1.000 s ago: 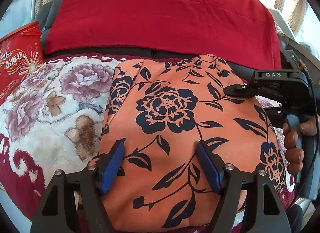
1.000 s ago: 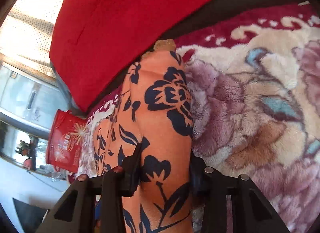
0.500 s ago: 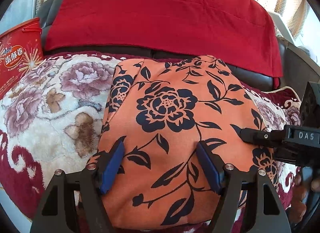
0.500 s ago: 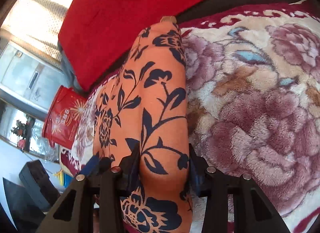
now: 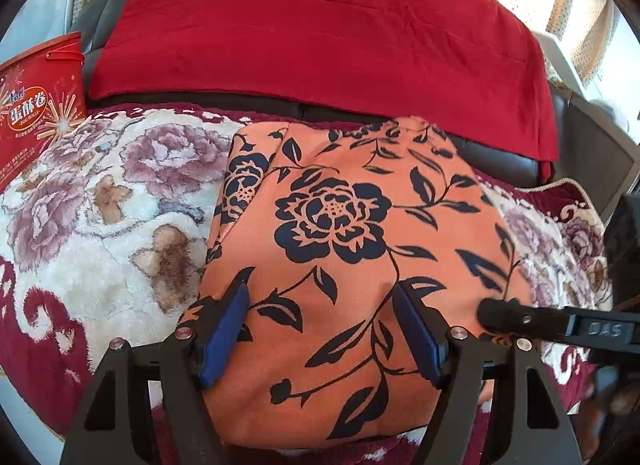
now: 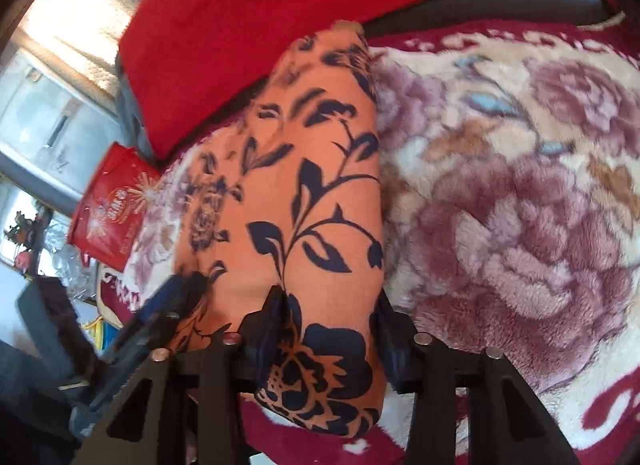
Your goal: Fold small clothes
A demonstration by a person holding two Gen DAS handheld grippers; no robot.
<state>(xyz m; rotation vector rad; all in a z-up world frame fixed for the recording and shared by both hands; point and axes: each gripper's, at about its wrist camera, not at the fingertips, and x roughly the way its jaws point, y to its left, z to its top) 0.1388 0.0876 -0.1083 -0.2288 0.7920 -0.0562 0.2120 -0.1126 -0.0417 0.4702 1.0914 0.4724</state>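
Note:
An orange garment with a dark blue flower print [image 5: 340, 225] lies folded flat on a floral plush blanket [image 5: 100, 217]. My left gripper [image 5: 320, 329] is open, its blue pads spread above the garment's near part. My right gripper [image 6: 328, 329] is open over the garment's right edge [image 6: 320, 205], the cloth lying between its jaws without being pinched. Its black finger shows in the left wrist view [image 5: 516, 317] at the garment's right side. The left gripper's blue pad shows in the right wrist view [image 6: 168, 297].
A red cloth [image 5: 320, 25] covers the sofa back behind the garment. A red egg-roll box [image 5: 36, 105] stands at the far left. The dark sofa seam [image 5: 320, 113] runs along the back. More blanket [image 6: 520, 205] lies right of the garment.
The right gripper has slid along the garment's right edge from the far end toward the near corner. The left gripper and the garment have stayed in place.

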